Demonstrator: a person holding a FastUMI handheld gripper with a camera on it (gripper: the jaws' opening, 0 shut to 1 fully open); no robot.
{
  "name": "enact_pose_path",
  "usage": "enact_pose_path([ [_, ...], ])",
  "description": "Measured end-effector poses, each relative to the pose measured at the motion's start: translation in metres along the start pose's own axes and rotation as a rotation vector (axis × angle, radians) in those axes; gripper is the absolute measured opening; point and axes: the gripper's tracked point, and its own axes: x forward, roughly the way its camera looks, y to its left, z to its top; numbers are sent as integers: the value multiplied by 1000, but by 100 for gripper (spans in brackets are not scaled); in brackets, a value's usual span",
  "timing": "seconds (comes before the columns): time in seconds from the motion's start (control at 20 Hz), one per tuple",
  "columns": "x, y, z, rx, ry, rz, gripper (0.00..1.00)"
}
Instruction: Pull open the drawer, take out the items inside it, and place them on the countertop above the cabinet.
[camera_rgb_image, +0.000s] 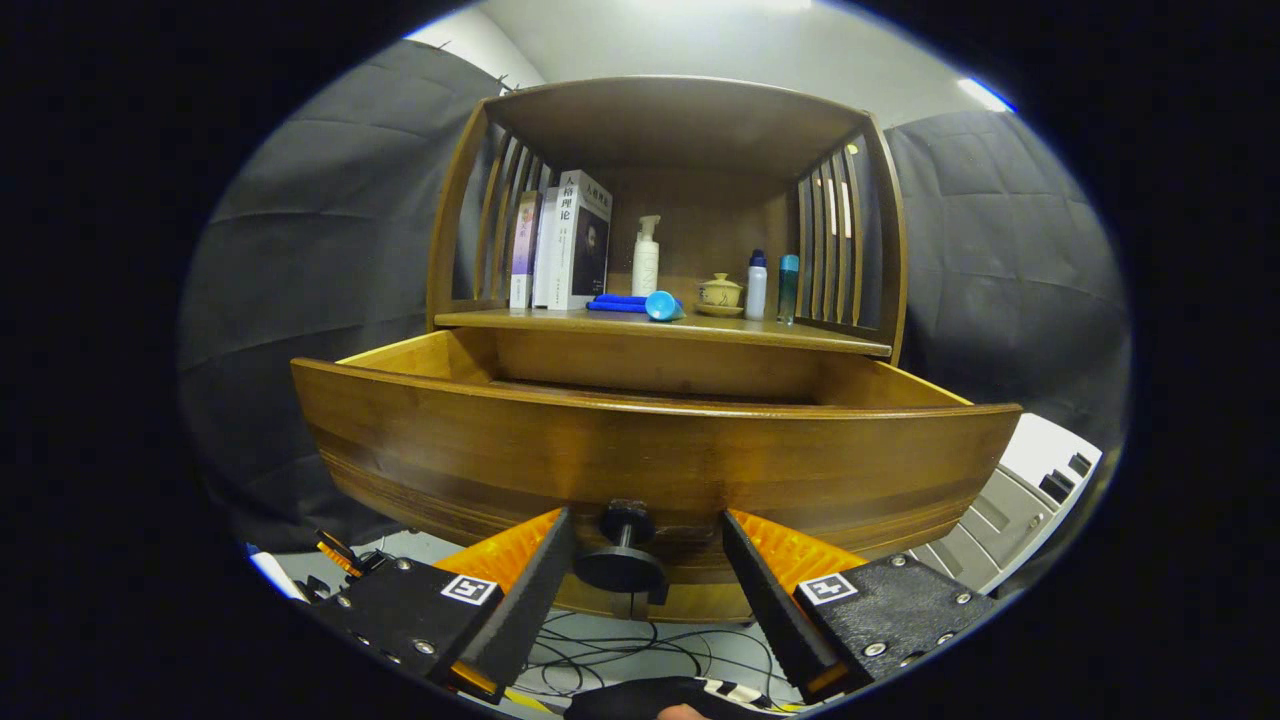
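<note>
The drawer is pulled well out of the wooden cabinet, its curved front panel facing us and its side walls running back under the shelf. Right at the front, the dark round knob sits squarely between the fingers of the gripper. The jaws stand apart, wider than the knob, with a gap on each side. They aren't pressing on it or holding anything that I can make out.

My read is that the pulling part looks about done, and the step now is to get clear of that knob and go in over the drawer's front edge. To do it well, I'd say back straight off along the line of the knob's stem so neither finger snags it, then lift high enough to look down past the front panel. From here the drawer's floor is hidden behind that panel, so I can't tell what lies inside or how many pieces there are. Keeping the jaws spread on the way in would make sense.

Above the drawer, the tabletop already carries things: upright books toward the left, a white pump bottle, a blue roll lying flat, a small lidded teacup, and two slim bottles toward the right. The front strip of that surface looks like the freest landing spot, so anything brought up should come down there without nudging the cup or bottles.
</note>
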Motion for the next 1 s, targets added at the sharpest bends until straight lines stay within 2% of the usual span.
enact_pose_path([
  [0.45,43,-1,20,19,8,4,94],
  [1.0,89,-4,24,27,40,-14,94],
])
